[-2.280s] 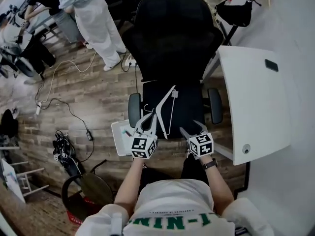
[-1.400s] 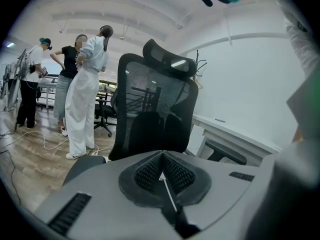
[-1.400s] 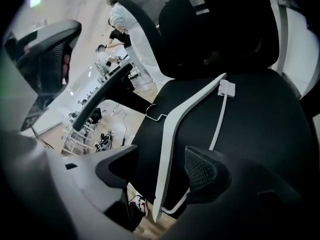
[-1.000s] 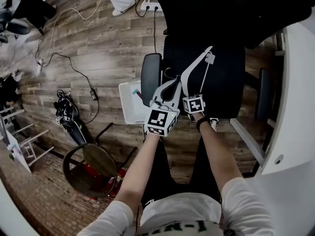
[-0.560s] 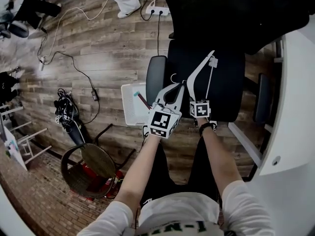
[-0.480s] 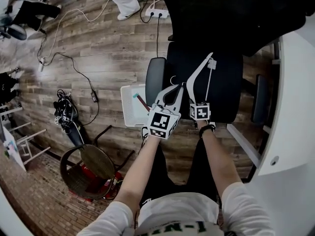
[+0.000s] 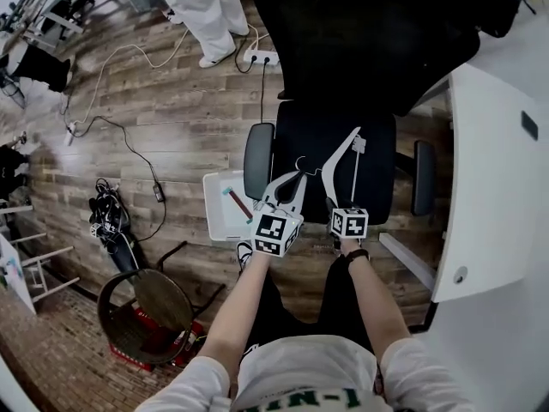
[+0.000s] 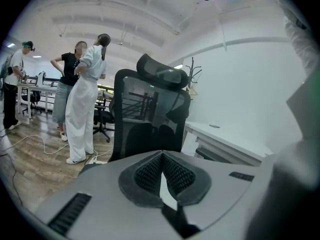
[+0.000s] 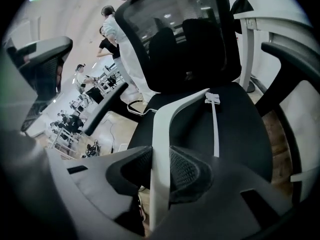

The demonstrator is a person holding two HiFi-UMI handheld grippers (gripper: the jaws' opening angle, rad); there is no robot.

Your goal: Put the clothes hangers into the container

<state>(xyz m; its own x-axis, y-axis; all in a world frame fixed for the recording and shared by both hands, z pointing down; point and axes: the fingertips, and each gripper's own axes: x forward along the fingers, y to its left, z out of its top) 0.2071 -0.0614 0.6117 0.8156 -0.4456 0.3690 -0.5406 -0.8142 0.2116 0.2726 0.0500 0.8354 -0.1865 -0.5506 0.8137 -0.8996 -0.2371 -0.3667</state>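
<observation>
Right gripper [image 9: 161, 156]: jaws clamped on one arm of white plastic clothes hanger [image 9: 162, 121]. Hanger over seat of black mesh-backed office chair [image 7: 322, 136]; long axis runs from jaws toward backrest, far corner with small clip pointing at backrest, thin bar returning alongside. Left gripper [image 8: 162, 156]: jaws together, empty, over seat's left front corner. White rectangular container [image 7: 216, 221] on floor just left of chair.
</observation>
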